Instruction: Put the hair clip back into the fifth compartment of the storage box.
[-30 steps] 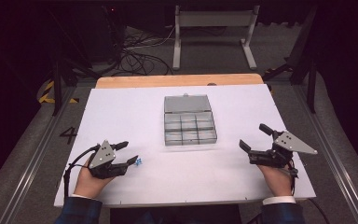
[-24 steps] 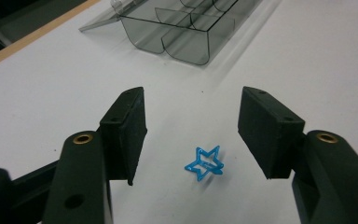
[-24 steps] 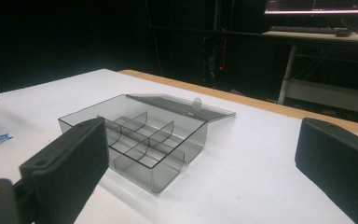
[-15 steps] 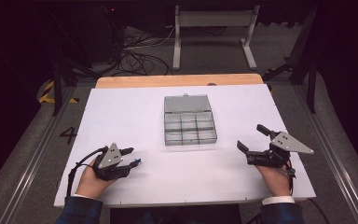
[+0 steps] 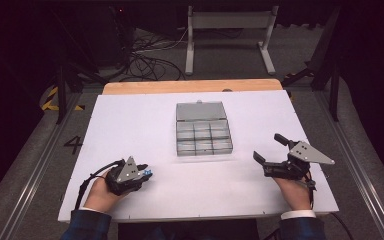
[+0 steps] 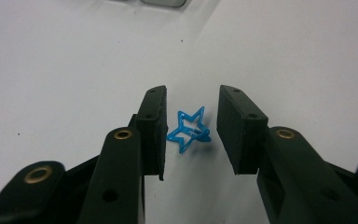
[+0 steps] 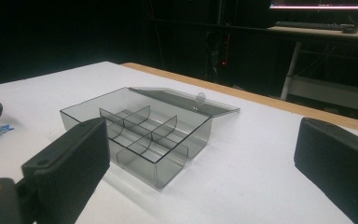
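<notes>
Your 2 grippers are matte black. The left gripper (image 6: 191, 133) has flat ribbed pads, small screw holes and brass bushings at its pivots. A grey 3-cornered plate tops the right gripper (image 5: 270, 150); black cable trails at 6 o'clock. You wear dark blue sleeves with white cuffs.

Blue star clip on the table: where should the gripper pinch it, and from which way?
Pinch the blue star clip across its two side points, coming down from above. It looks thin and flat on the white table, so only its outer points offer edges. The left gripper already straddles it, jaws just closing, pads not yet pressing.
</notes>
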Demonstrator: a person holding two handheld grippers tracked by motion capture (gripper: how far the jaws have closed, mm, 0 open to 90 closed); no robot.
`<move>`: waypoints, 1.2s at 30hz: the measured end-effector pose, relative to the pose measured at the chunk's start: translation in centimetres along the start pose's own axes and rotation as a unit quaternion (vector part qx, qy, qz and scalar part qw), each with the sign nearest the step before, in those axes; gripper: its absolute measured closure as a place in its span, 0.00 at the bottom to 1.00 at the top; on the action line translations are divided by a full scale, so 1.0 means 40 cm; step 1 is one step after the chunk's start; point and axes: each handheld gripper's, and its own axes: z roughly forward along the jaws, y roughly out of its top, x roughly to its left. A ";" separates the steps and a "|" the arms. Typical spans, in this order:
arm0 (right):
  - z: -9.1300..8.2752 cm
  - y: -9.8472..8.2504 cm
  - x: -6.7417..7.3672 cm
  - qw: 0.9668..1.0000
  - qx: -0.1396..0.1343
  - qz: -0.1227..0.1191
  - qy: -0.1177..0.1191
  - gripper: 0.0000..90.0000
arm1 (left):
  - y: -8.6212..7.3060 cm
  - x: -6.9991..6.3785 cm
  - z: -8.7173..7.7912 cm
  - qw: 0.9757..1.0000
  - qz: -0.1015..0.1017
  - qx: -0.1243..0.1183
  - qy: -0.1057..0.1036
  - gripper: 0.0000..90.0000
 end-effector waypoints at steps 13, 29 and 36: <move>0.002 0.000 0.003 1.000 0.000 -0.001 0.001 0.05 | -0.002 0.003 0.024 0.999 -0.011 0.026 -0.017 0.76; 0.000 0.000 0.001 1.000 -0.001 -0.004 -0.003 0.06 | -0.005 0.026 0.007 0.998 -0.056 -0.002 0.006 0.98; 0.001 0.001 0.004 1.000 0.000 -0.006 -0.004 0.06 | -0.003 0.032 -0.006 0.997 -0.063 -0.024 0.023 0.99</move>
